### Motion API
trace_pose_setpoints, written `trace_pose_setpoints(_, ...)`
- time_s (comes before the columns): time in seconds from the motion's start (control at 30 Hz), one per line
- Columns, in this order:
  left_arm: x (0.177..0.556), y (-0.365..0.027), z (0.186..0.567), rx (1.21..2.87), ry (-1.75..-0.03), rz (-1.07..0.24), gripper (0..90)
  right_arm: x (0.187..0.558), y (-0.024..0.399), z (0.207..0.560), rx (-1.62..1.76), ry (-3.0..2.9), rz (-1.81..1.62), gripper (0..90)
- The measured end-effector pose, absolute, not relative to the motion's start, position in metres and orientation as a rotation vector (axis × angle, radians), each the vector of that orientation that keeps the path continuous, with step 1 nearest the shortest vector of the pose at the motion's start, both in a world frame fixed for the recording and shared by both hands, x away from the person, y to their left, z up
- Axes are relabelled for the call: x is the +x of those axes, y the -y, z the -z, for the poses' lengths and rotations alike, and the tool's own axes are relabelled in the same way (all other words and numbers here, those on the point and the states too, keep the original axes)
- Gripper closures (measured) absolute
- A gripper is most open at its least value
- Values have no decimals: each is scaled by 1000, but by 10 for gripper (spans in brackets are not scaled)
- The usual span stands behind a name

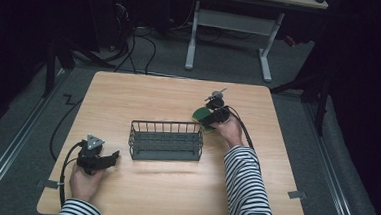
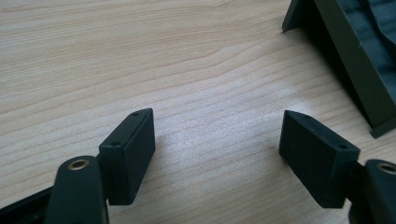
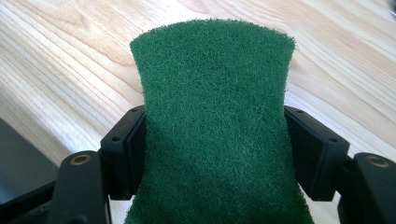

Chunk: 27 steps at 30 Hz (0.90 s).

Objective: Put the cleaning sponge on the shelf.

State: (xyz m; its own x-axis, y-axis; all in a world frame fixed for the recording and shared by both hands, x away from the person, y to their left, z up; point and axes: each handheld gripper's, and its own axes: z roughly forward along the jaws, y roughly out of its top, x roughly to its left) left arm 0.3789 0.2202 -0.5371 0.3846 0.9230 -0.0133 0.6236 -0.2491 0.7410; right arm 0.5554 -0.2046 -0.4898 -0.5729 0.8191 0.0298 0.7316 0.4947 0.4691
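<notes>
Green scouring pad (image 3: 215,126) sits clamped between the right gripper (image 3: 215,149) jaws, pinched inward.

Nothing here can be read from where I stand. The green scouring pad (image 3: 217,130) carries no label or brand. The wire basket (image 1: 165,141) and the wooden table (image 1: 144,92) bear no writing, numbers or signs.

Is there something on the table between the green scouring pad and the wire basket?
Nothing visible. The green scouring pad is squeezed between the right gripper jaws, just right of the wire basket. Only bare table lies between them; the basket's near wall must be cleared.
</notes>
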Motion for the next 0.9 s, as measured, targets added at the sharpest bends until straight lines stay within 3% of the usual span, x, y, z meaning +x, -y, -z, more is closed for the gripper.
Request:
trace_pose_setpoints(0.53, 378, -220, 537, 1969, -1336, -573, 281, 504, 237, 404, 1248, -2364, -938, 297)
trace_pose_setpoints(0.9, 378, -220, 537, 1967, -1337, -573, 283, 465, 200, 371, 1015, -2438, -1030, 296)
